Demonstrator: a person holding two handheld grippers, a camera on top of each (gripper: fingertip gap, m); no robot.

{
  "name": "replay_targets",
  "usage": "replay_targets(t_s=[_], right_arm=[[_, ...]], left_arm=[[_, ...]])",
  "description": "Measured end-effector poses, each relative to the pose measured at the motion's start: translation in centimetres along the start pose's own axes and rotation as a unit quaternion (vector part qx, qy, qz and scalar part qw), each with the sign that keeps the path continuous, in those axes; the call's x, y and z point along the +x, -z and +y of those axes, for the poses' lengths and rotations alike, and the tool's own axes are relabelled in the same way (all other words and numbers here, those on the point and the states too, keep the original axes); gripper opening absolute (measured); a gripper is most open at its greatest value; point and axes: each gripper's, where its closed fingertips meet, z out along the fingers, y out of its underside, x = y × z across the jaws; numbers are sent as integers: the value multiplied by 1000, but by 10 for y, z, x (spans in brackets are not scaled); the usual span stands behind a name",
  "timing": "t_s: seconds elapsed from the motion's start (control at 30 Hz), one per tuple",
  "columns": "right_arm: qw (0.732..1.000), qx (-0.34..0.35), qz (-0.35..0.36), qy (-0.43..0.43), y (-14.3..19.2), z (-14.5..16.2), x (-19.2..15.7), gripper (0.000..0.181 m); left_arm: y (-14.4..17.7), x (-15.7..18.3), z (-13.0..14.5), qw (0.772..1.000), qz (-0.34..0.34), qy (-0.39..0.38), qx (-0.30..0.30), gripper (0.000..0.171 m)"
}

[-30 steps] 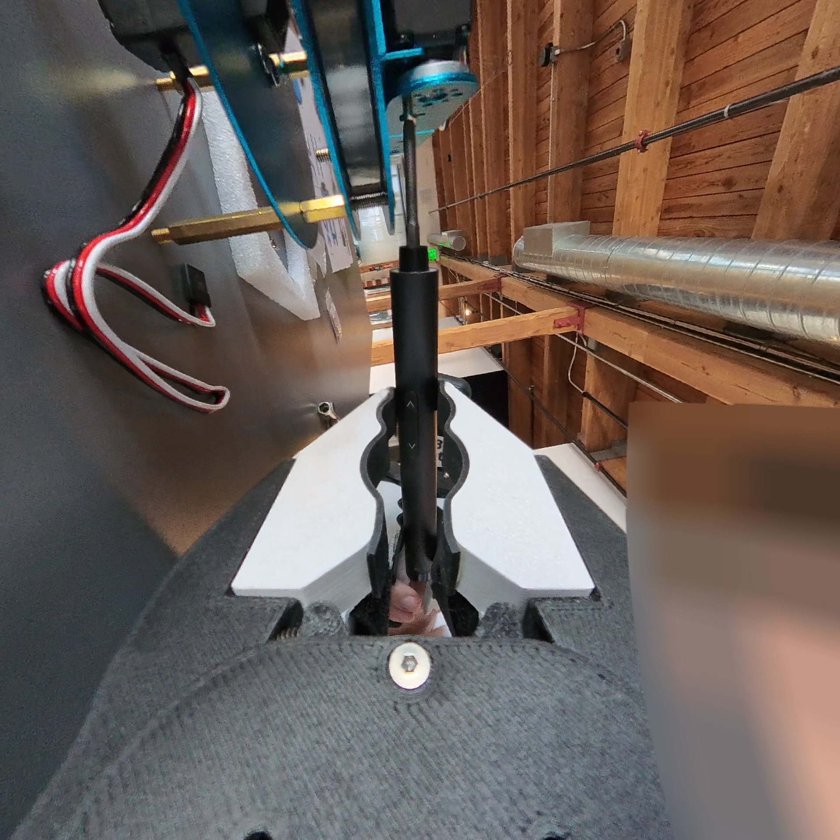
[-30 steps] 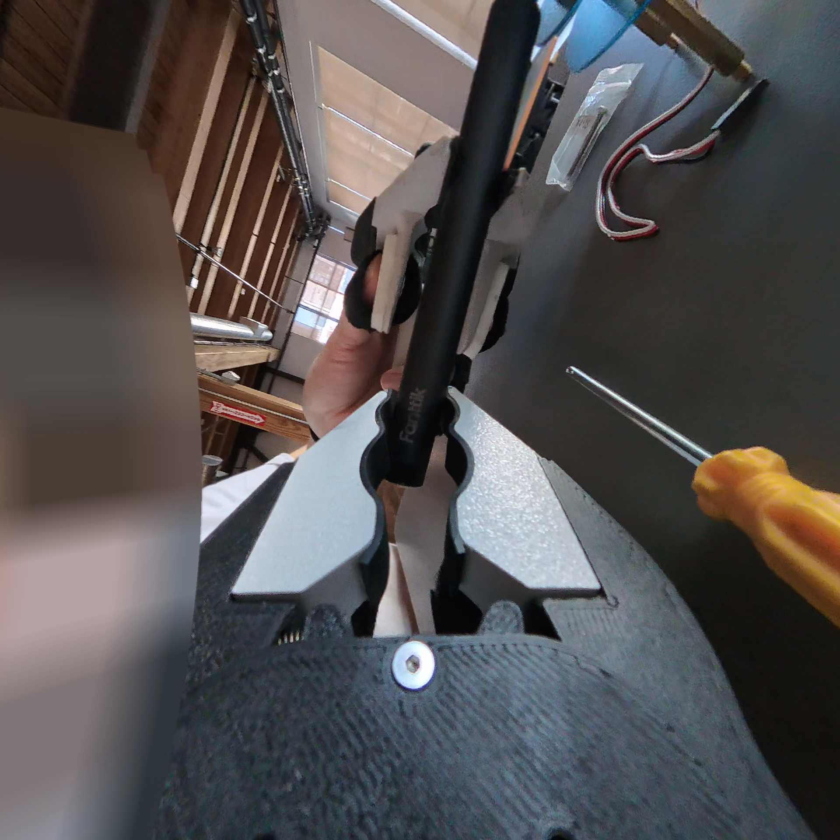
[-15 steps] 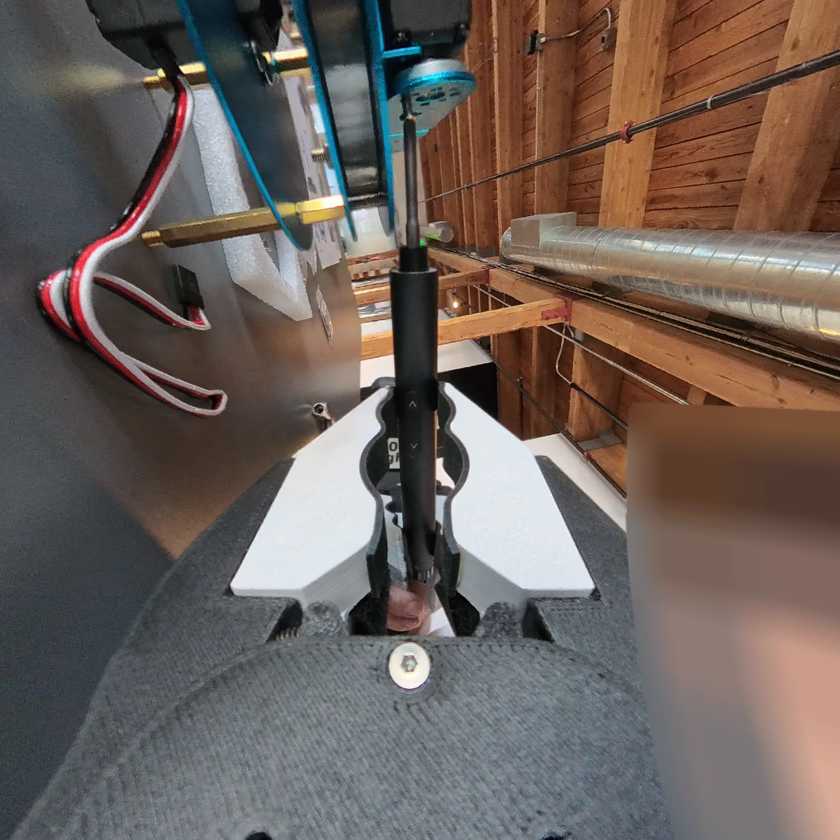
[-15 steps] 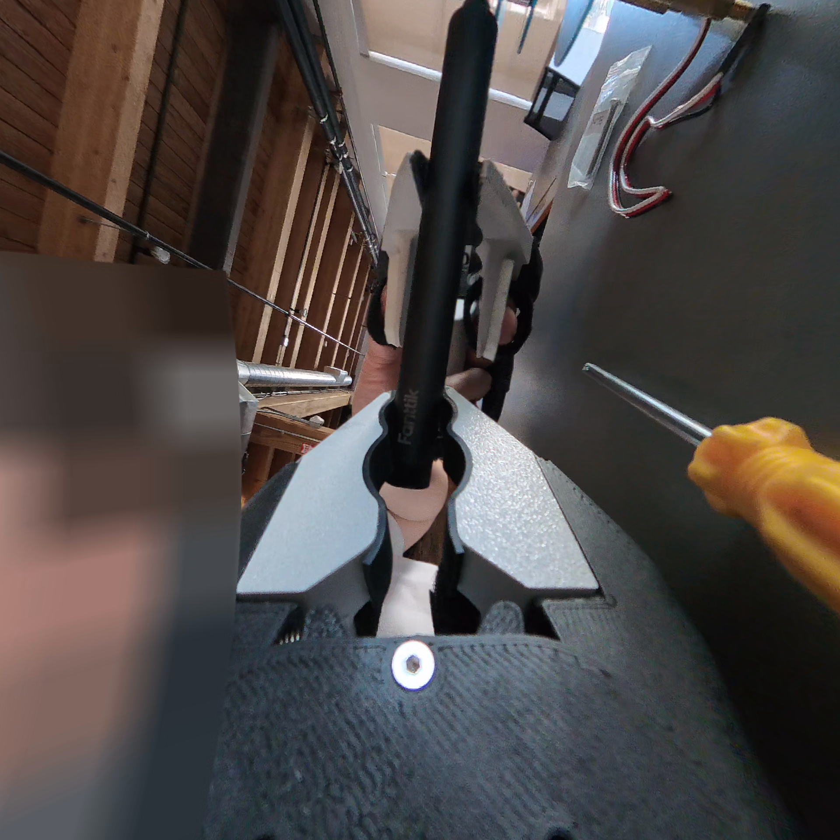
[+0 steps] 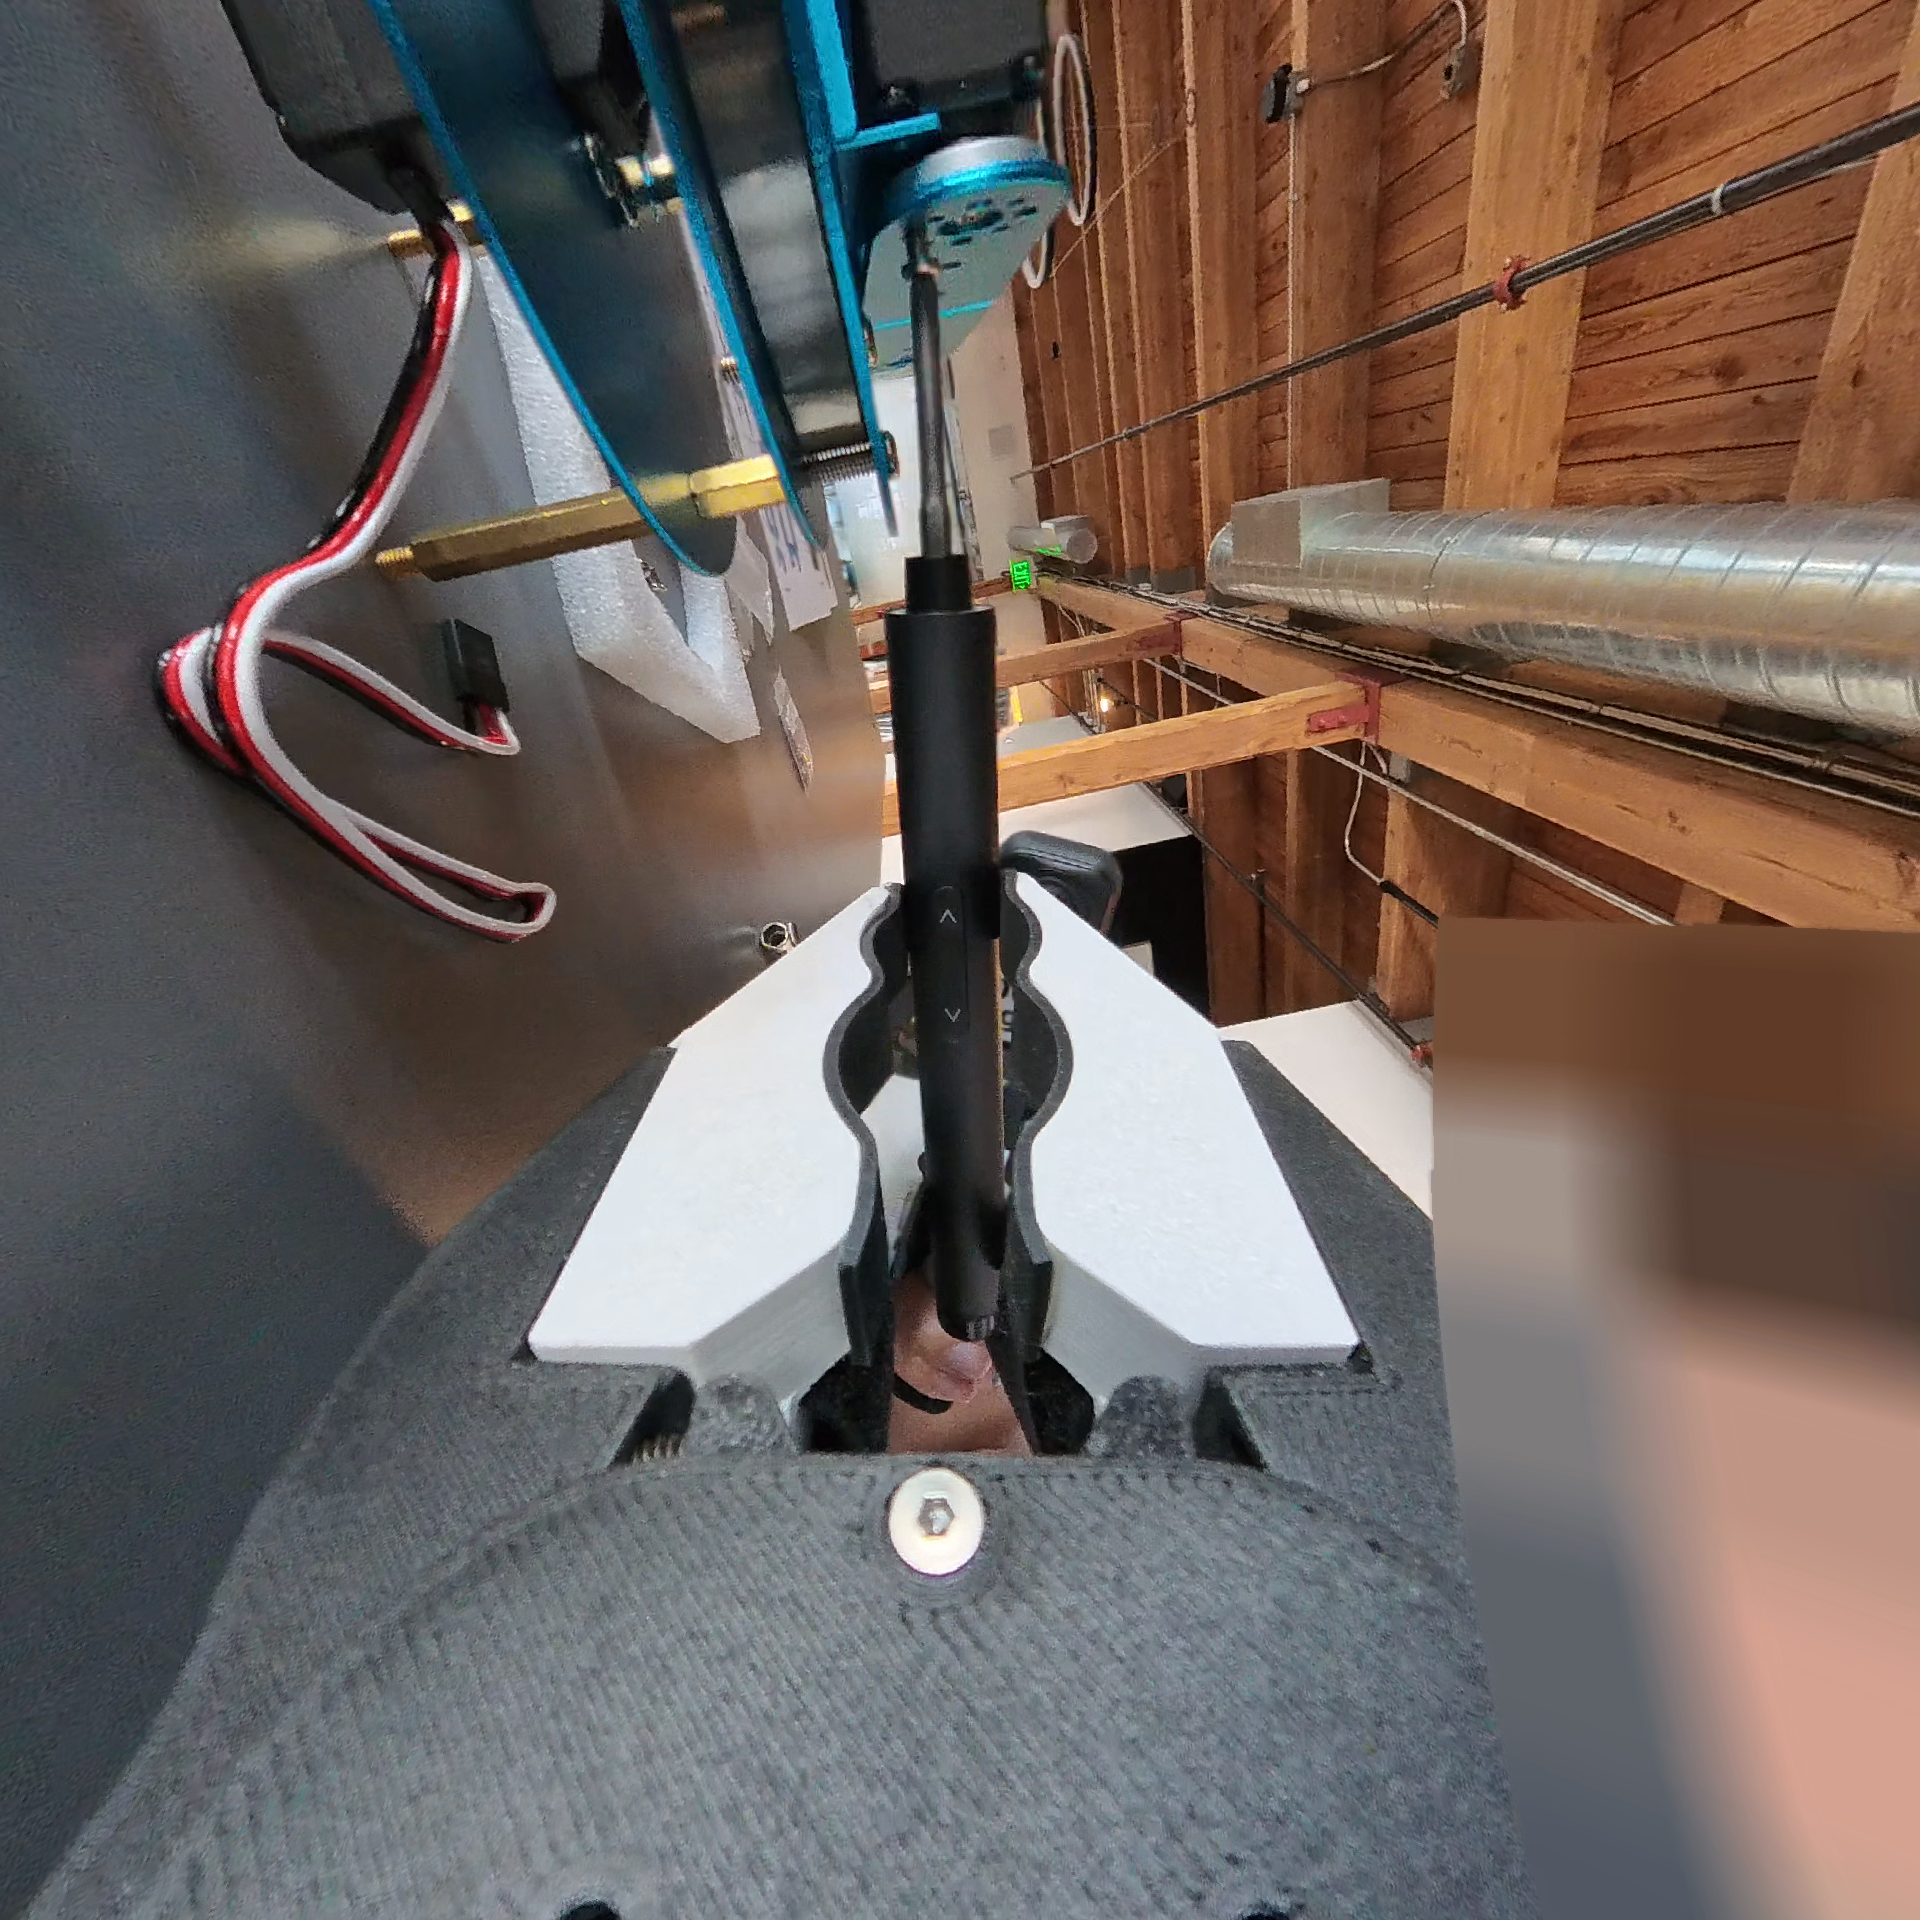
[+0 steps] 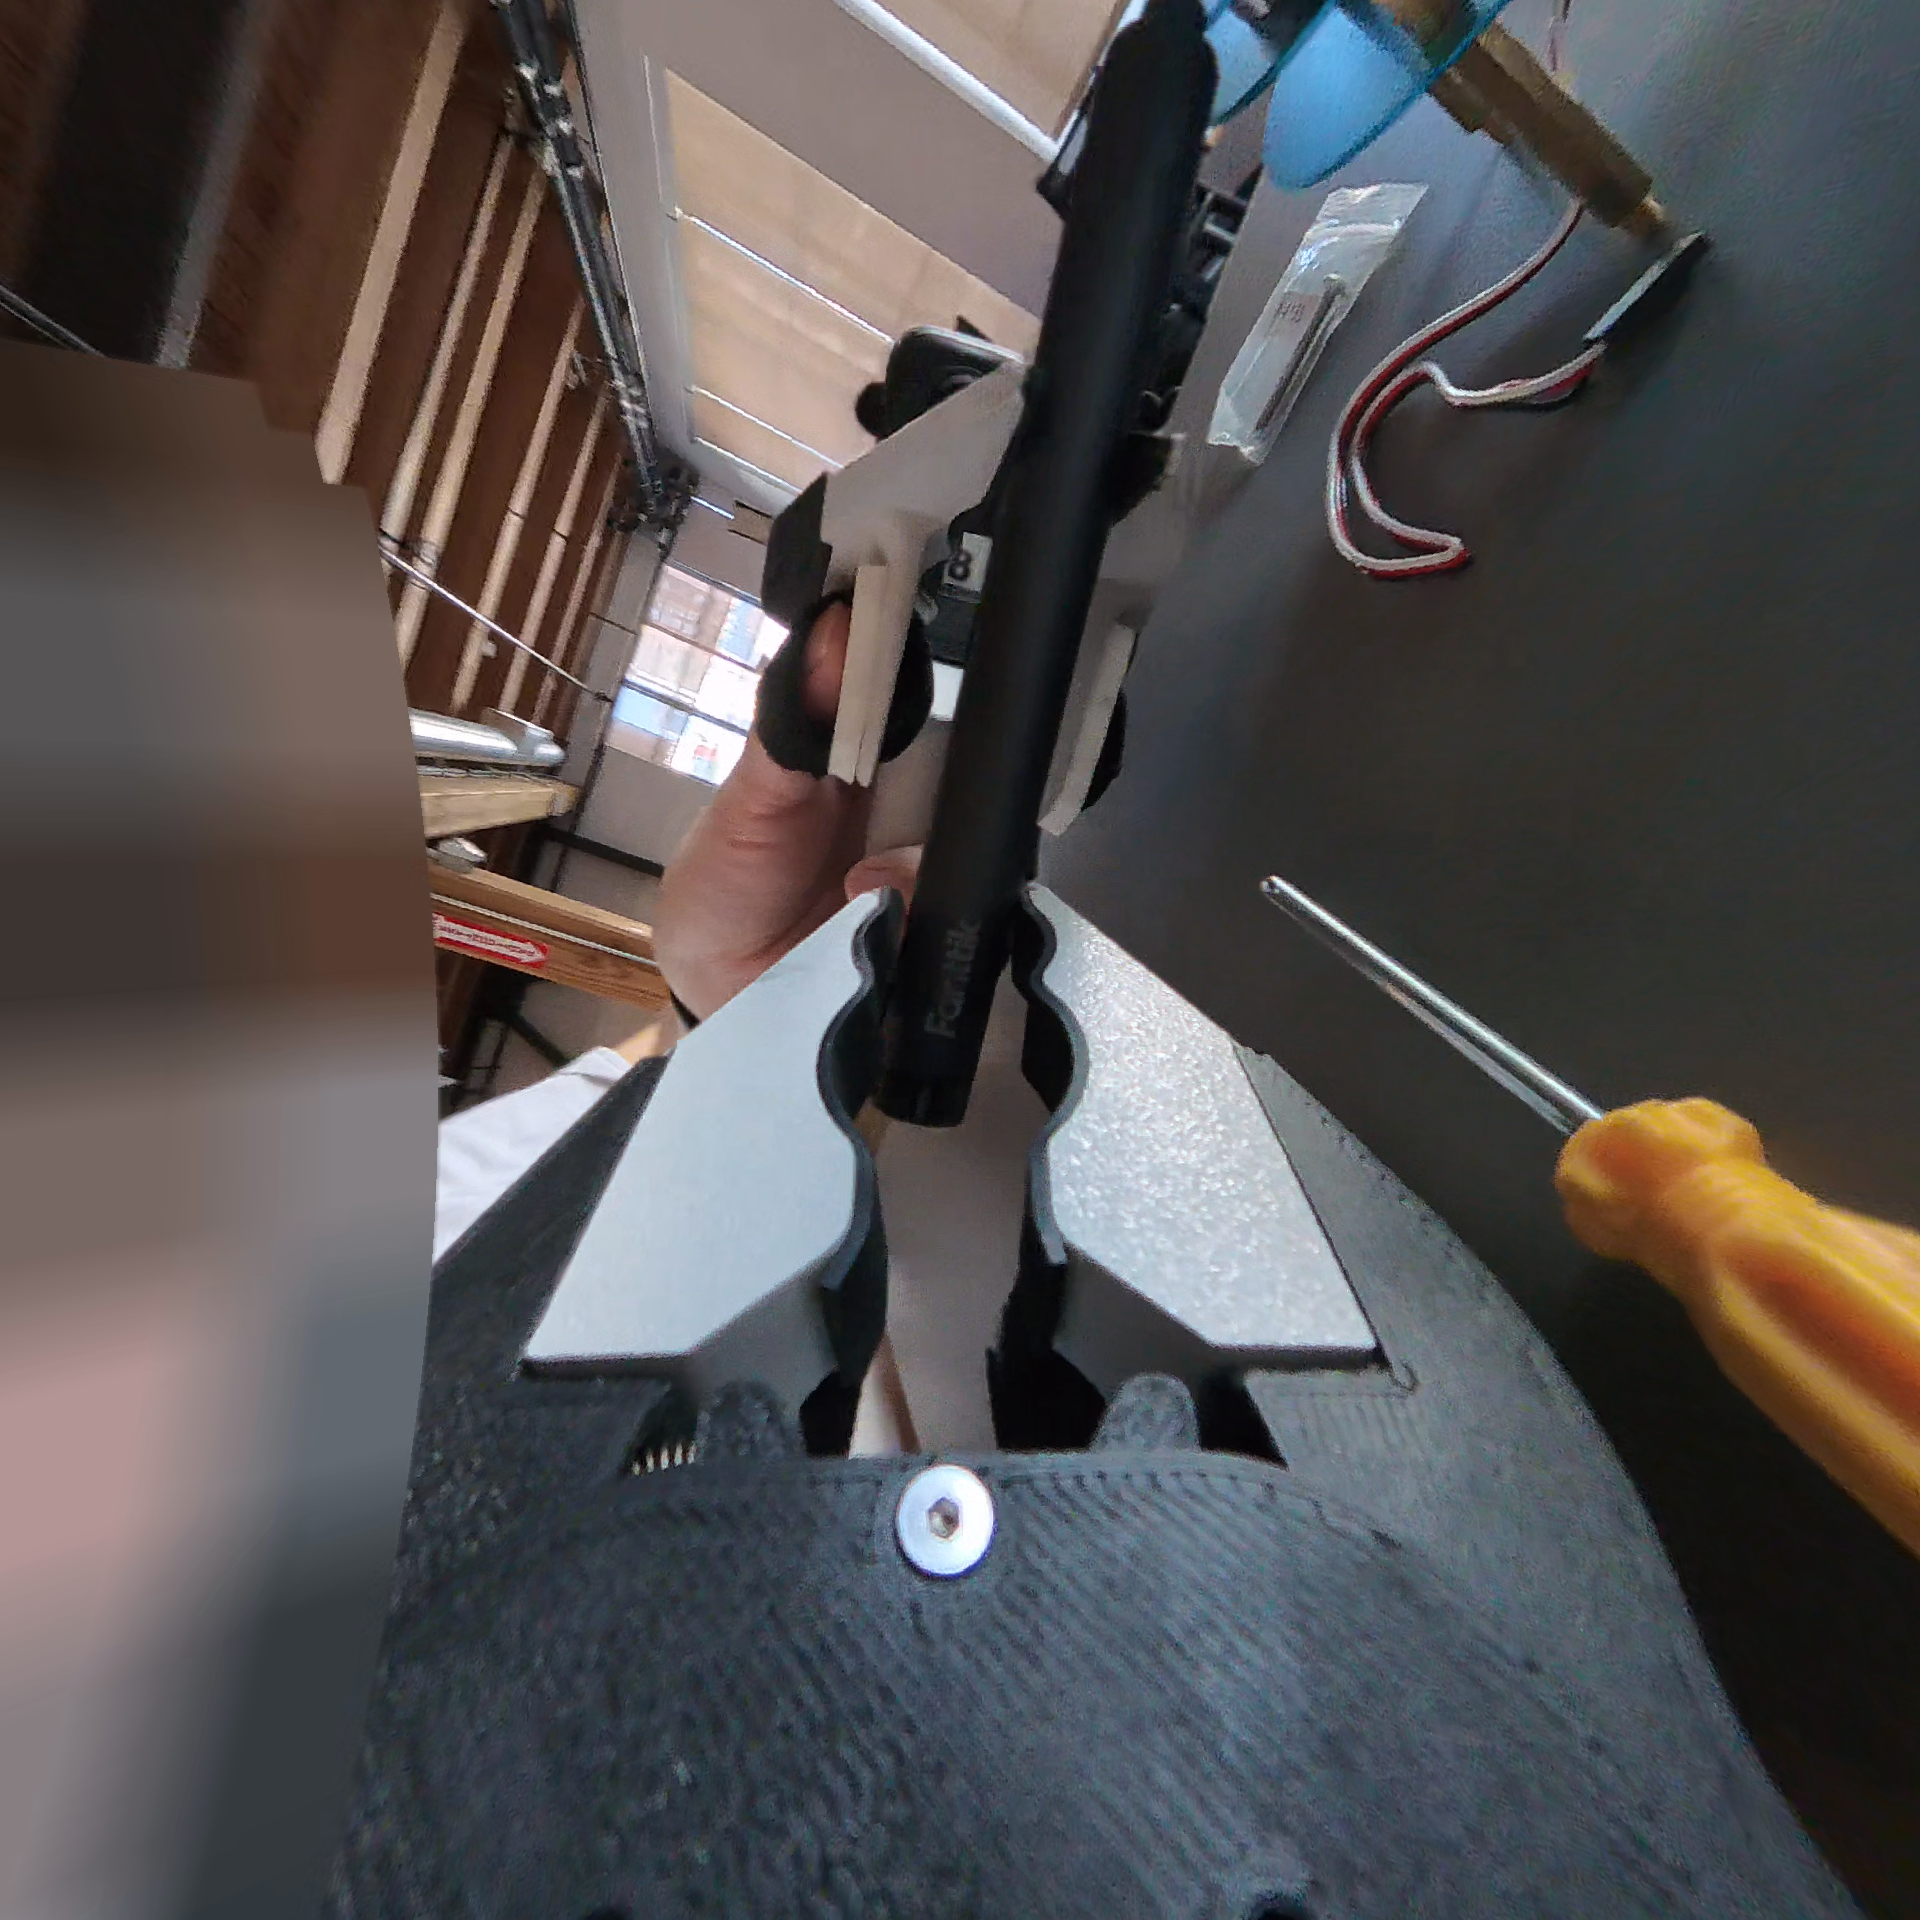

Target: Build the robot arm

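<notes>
Currently left gripper (image 5: 951,1039) jaws clamp the black driver (image 5: 948,831), bit tip on the blue disc (image 5: 971,223). Right gripper (image 6: 951,997) jaws sit narrow around the driver's tail; can't tell if gripping. Yellow screwdriver (image 6: 1756,1278) lies unused on the bench (image 6: 1558,727).

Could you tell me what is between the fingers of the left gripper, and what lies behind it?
The left gripper is shut on a black electric screwdriver, its bit against a blue round metal part. Behind the handle, a person's fingertip shows; the rest of that hand is hidden by the gripper body.
</notes>
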Motion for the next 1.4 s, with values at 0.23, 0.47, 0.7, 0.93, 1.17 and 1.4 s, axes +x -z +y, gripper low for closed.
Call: replay_targets(t_s=[0.23, 0.47, 0.7, 0.93, 1.17, 1.4], right_arm=[[978, 52, -121, -160, 2, -9, -9, 15], [996, 13, -69, -63, 1, -5, -10, 26], [996, -33, 46, 64, 21, -59, 2, 36], [994, -89, 55, 26, -23, -91, 22, 36], [996, -78, 29, -23, -36, -97, 25, 17], [992, -51, -25, -115, -36, -97, 28, 16]], left_arm=[[2, 2, -4, 999, 30, 27, 18, 16], [3, 2, -4, 1000, 6, 18, -3, 15], [9, -3, -4, 999, -44, 17, -21, 15], [11, -5, -5, 997, -74, 7, -25, 15], [9, -5, -6, 997, -78, 3, -24, 15], [10, -10, -6, 998, -58, 10, -17, 17]])
